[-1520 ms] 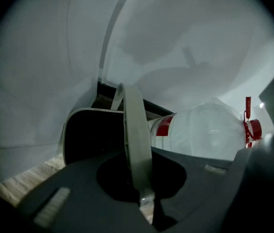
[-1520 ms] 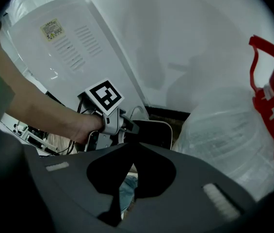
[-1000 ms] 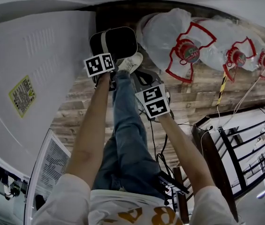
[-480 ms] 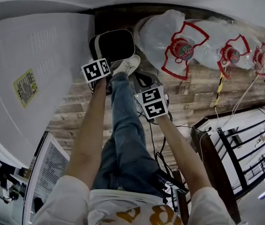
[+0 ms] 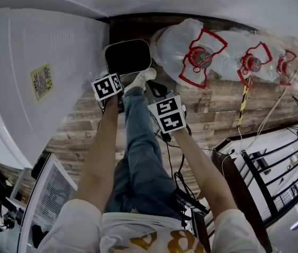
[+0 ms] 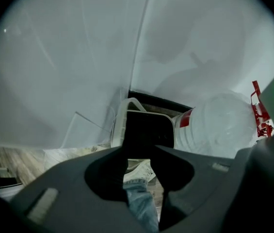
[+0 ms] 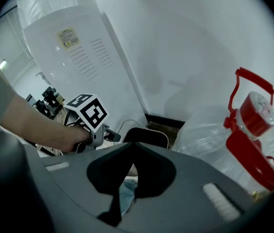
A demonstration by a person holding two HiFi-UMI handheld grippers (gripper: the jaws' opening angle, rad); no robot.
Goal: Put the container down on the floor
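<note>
Container (image 5: 127,57) hangs clamped at its near rim in left tool (image 6: 139,147), above a shoe (image 5: 142,78). Right tool (image 7: 133,147) has jaws pressed together, holding nothing.

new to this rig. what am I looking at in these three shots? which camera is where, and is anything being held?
There is no robot. A person stands on a wood plank floor with a two-jaw gripper in each hand. The head view comes from a camera on the person's head that looks steeply down, so you see arms, jeans and a white shoe. The marker cubes are part of the grippers.

The other two views ride on the grippers and look along their jaws.

By the wall is a dark container with a white rim, beside a white appliance and clear water jugs with red handles.

The left gripper has its jaws apart at the container's near edge. I cannot tell whether it grips. The right gripper is shut and empty.
</note>
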